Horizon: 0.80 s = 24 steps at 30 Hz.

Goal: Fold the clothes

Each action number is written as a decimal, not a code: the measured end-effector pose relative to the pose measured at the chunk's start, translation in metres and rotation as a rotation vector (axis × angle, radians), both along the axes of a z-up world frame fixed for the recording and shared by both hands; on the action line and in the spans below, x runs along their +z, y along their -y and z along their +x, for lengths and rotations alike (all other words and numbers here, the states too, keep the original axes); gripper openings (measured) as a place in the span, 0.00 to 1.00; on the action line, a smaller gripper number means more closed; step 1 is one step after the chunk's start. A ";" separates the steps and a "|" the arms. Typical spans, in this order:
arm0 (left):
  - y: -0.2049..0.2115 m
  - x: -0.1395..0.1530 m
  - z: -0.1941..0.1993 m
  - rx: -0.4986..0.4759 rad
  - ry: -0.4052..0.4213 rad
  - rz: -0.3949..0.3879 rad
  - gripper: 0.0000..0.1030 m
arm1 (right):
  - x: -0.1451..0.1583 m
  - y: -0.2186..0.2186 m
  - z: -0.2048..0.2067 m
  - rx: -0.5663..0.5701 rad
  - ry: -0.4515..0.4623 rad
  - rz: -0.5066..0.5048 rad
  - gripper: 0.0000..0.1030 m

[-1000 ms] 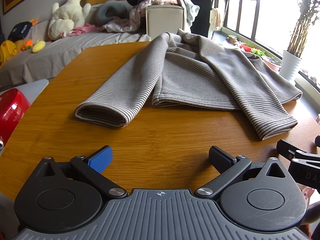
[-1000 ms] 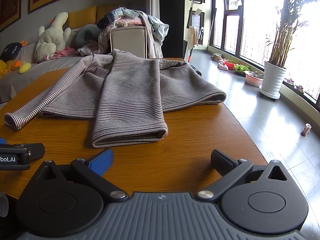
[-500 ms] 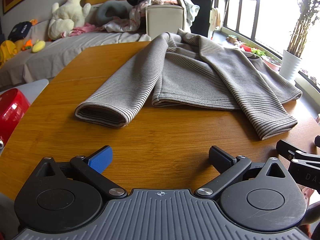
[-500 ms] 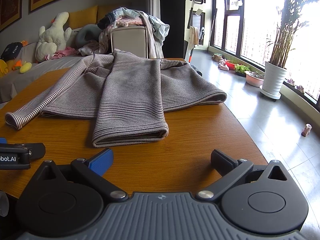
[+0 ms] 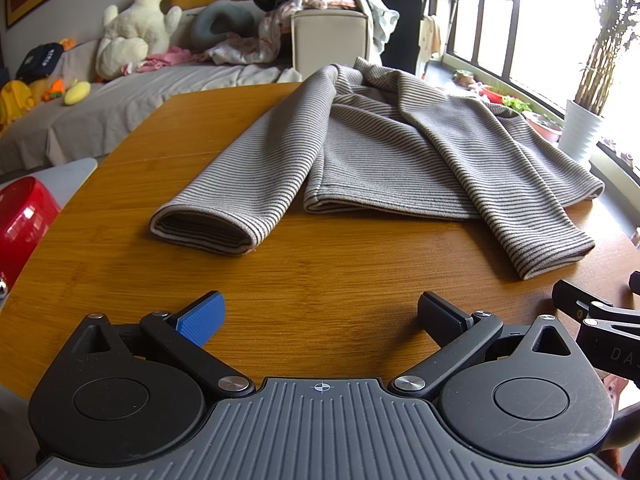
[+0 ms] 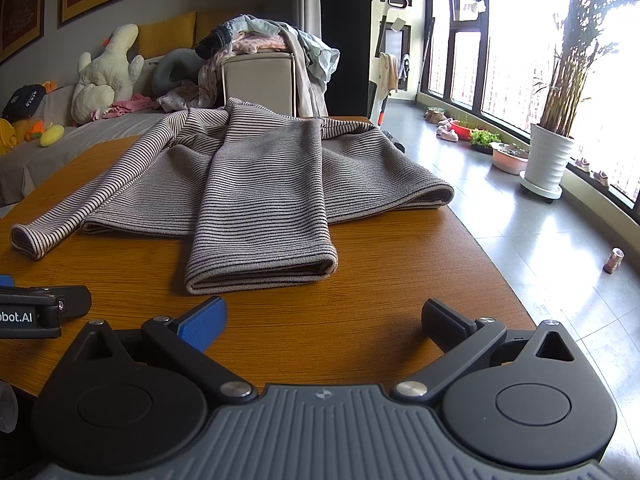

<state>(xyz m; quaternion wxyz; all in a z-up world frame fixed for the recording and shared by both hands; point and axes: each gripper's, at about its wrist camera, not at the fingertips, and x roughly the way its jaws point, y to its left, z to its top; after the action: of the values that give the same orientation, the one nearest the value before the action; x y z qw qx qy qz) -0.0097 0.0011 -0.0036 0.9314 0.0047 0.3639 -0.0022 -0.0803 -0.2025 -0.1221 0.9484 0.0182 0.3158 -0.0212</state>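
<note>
My left hand-held gripper (image 5: 320, 316) wide, empty; right hand-held gripper (image 6: 324, 316) same. Striped sweater (image 5: 392, 152) flat on worktop (image 5: 320, 272), sleeves toward me.

The left gripper (image 5: 320, 316) sits low in its frame, fingers spread wide with nothing between them. The right gripper (image 6: 324, 316) matches it, level, jaws equally parted and empty.

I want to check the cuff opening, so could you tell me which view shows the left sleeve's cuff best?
The left wrist view: the left sleeve's cuff lies near and central, its opening facing the camera. In the right wrist view it sits small at the left edge.
</note>
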 end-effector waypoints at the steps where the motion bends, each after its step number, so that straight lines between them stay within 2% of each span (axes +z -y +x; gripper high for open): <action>1: 0.000 0.000 0.000 -0.001 -0.001 0.000 1.00 | 0.000 0.000 0.000 0.001 -0.001 0.000 1.00; 6: -0.001 0.000 0.001 -0.015 -0.013 0.001 1.00 | 0.001 0.001 0.002 0.010 -0.006 -0.004 1.00; 10: -0.003 0.003 0.005 -0.027 -0.039 -0.005 1.00 | 0.006 0.005 0.007 0.045 -0.049 0.002 1.00; 18: -0.012 0.017 0.020 -0.042 -0.090 -0.073 1.00 | 0.018 0.022 0.025 0.088 -0.083 0.057 1.00; 21: -0.012 0.035 0.034 -0.080 -0.050 -0.077 1.00 | 0.036 0.027 0.045 0.119 -0.028 0.055 1.00; 24: -0.010 0.053 0.055 -0.148 0.059 -0.082 1.00 | 0.055 0.031 0.073 0.142 0.077 0.030 1.00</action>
<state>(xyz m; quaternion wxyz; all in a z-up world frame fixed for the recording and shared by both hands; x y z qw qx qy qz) 0.0454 0.0113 0.0497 0.9385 -0.0064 0.3345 -0.0856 -0.0072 -0.2335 -0.0674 0.9586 0.0107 0.2797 0.0517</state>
